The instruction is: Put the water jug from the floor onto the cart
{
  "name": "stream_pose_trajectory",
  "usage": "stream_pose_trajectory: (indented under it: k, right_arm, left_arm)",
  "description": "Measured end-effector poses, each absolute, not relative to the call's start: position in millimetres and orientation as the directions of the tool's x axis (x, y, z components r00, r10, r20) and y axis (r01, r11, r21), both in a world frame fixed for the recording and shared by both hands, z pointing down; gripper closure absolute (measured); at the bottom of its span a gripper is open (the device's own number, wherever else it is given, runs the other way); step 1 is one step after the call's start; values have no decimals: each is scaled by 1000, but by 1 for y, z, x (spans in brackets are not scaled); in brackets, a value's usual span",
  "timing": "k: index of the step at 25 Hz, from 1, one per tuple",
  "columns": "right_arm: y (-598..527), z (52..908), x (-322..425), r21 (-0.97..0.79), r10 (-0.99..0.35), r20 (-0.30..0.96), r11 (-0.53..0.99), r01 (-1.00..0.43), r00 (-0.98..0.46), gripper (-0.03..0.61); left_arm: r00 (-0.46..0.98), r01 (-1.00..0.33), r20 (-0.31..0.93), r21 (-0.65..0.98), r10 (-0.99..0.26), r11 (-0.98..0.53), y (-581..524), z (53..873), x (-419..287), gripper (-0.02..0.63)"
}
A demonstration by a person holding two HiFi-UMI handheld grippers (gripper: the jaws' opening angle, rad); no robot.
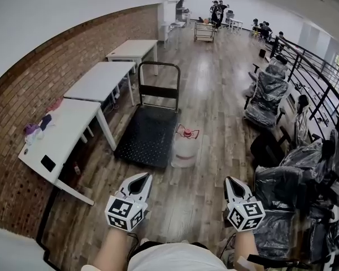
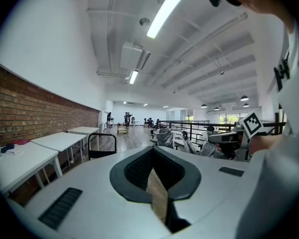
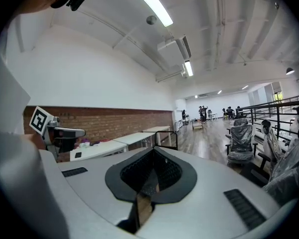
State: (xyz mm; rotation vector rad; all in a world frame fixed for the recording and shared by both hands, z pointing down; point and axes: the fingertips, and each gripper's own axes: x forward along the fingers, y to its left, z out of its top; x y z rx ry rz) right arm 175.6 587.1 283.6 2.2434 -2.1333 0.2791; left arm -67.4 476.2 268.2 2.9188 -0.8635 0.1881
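Observation:
A clear water jug (image 1: 186,146) with a red cap and handle stands upright on the wooden floor. It touches the near right corner of a black flat cart (image 1: 147,135), whose upright handle (image 1: 158,81) is at the far end. The cart's bed is bare. Both grippers are held low in front of me, well short of the jug. My left gripper (image 1: 140,180) is shut and empty, and so is my right gripper (image 1: 232,184). In the left gripper view (image 2: 154,153) and the right gripper view (image 3: 153,156) the jaws meet with nothing between them. Only the cart handle (image 2: 102,146) (image 3: 167,139) shows there; the jug is hidden.
White tables (image 1: 96,81) line the brick wall on the left, right beside the cart. Plastic-covered chairs (image 1: 268,95) and a black railing (image 1: 311,66) fill the right side. People (image 1: 217,9) and a small trolley (image 1: 204,31) are far down the room.

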Motion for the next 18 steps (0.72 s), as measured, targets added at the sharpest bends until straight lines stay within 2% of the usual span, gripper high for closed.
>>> stream_pose_trajectory:
  k: [7, 18]
  right_arm:
    - [594, 310, 204, -157, -983, 183, -43, -987, 13, 575]
    - [577, 333, 222, -166, -969, 246, -54, -985, 12, 575]
  left_arm:
    - [801, -586, 168, 32, -574, -809, 484, 270, -56, 614]
    - [812, -568, 216, 77, -542, -820, 467, 298, -28, 614]
